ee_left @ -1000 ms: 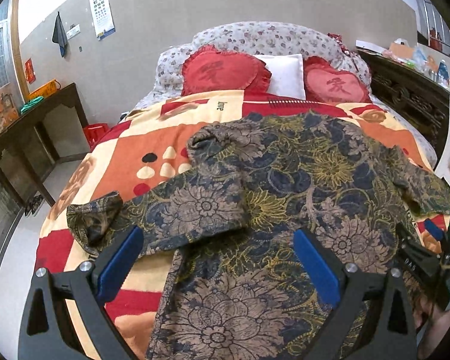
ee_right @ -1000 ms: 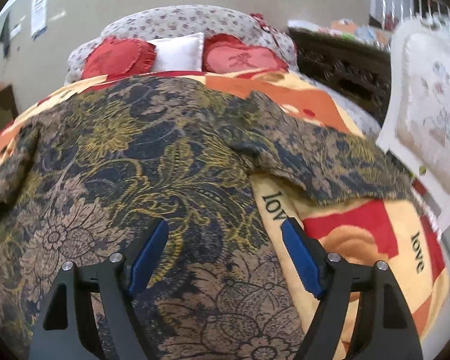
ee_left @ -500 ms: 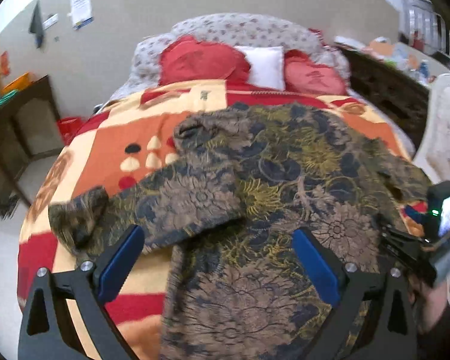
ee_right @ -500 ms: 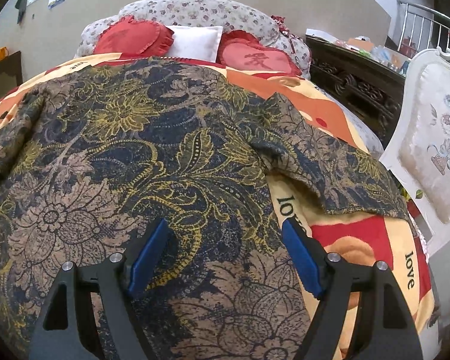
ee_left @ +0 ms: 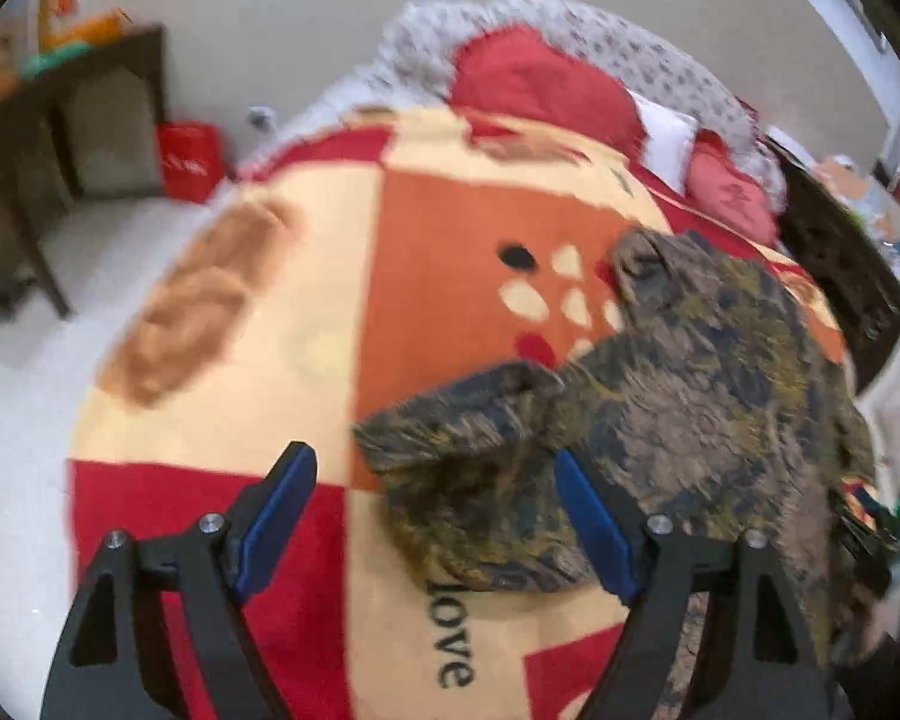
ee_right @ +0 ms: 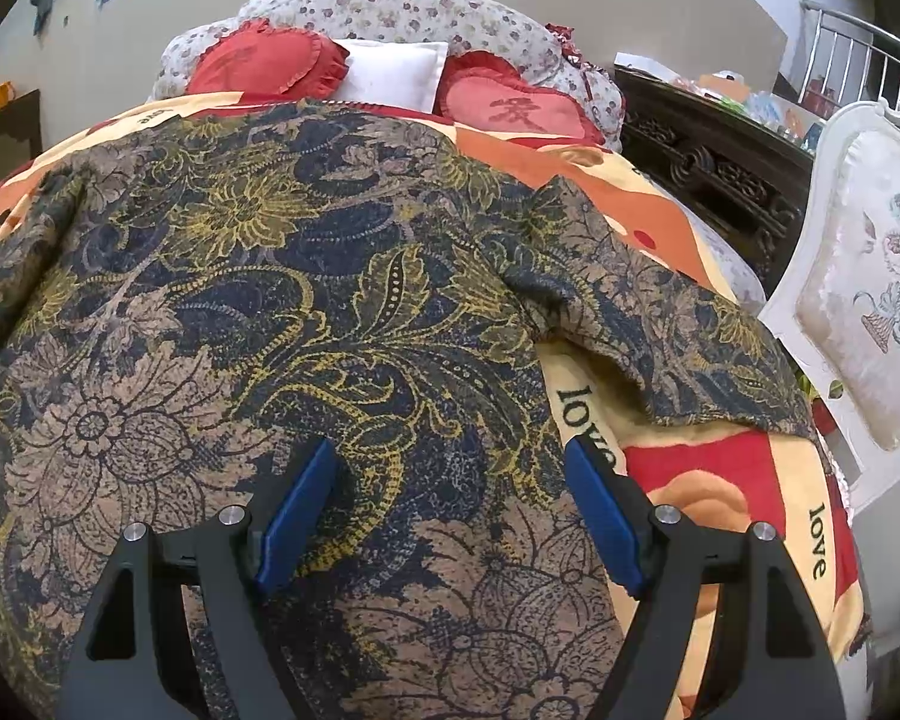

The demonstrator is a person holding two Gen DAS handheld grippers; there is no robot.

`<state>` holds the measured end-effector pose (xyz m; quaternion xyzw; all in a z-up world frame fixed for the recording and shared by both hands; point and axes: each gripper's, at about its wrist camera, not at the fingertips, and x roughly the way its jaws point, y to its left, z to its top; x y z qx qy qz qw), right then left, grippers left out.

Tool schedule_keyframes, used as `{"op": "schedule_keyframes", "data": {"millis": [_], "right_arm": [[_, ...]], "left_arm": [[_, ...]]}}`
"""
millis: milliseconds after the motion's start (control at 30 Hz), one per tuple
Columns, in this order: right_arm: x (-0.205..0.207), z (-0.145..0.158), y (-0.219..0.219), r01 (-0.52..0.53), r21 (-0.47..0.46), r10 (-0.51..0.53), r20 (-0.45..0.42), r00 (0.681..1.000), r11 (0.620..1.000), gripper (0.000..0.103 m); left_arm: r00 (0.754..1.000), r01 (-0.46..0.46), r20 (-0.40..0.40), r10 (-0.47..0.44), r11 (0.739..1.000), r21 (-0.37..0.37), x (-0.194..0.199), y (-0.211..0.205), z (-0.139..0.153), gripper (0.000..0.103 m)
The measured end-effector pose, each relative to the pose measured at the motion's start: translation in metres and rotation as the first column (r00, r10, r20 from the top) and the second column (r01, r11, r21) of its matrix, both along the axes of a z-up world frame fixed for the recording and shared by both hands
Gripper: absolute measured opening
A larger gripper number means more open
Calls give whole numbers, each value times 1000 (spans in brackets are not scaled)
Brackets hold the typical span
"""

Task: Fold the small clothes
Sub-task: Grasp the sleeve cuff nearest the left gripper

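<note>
One floral woven shirt point(ee_right: 306, 276) on plush blanket point(ee_left: 306, 276) | left gripper point(ee_left: 432, 510) fingers narrowing, apart around cuff point(ee_left: 450, 438) | right gripper point(ee_right: 450, 504) fingers spread

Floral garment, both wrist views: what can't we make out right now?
- Floral garment: hem cut off by the bottom edge in the right wrist view, behind the right gripper.
- Sleeve cuff: left wrist view is motion-blurred; contact with the open left gripper is unclear.
- Blanket: largely covered by the garment.
</note>
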<state>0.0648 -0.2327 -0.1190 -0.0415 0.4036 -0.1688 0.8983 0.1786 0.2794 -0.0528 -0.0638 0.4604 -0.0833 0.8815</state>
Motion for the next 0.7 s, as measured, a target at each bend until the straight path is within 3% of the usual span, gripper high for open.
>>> {"op": "schedule_keyframes", "data": {"millis": [133, 300, 333, 367, 433, 567, 700], "right_arm": [[1, -2, 0, -1, -2, 1, -6, 1000, 1000, 80], [3, -3, 2, -4, -16, 4, -10, 1000, 1000, 80], [3, -3, 2, -6, -17, 5, -11, 1000, 1000, 80], [4, -4, 2, -5, -18, 5, -12, 1000, 1000, 80], [4, -4, 2, -6, -18, 5, -13, 1000, 1000, 80], [4, -4, 2, -5, -18, 5, -12, 1000, 1000, 80], [4, -3, 2, -5, -21, 4, -12, 1000, 1000, 80]], "left_arm": [[994, 99, -47, -100, 995, -29, 11, -13, -17, 86], [995, 68, -81, -65, 997, 46, 28, -16, -28, 83], [996, 50, -77, -46, 998, 45, 29, -14, -27, 64], [996, 34, -81, -31, 999, 41, 30, -12, -27, 31], [997, -19, -68, 21, 999, 33, 26, -7, -20, 12], [988, -136, 74, 134, 990, 28, -3, 13, 13, 10], [929, -338, 168, 330, 941, 21, -43, 63, 47, 9]]}}
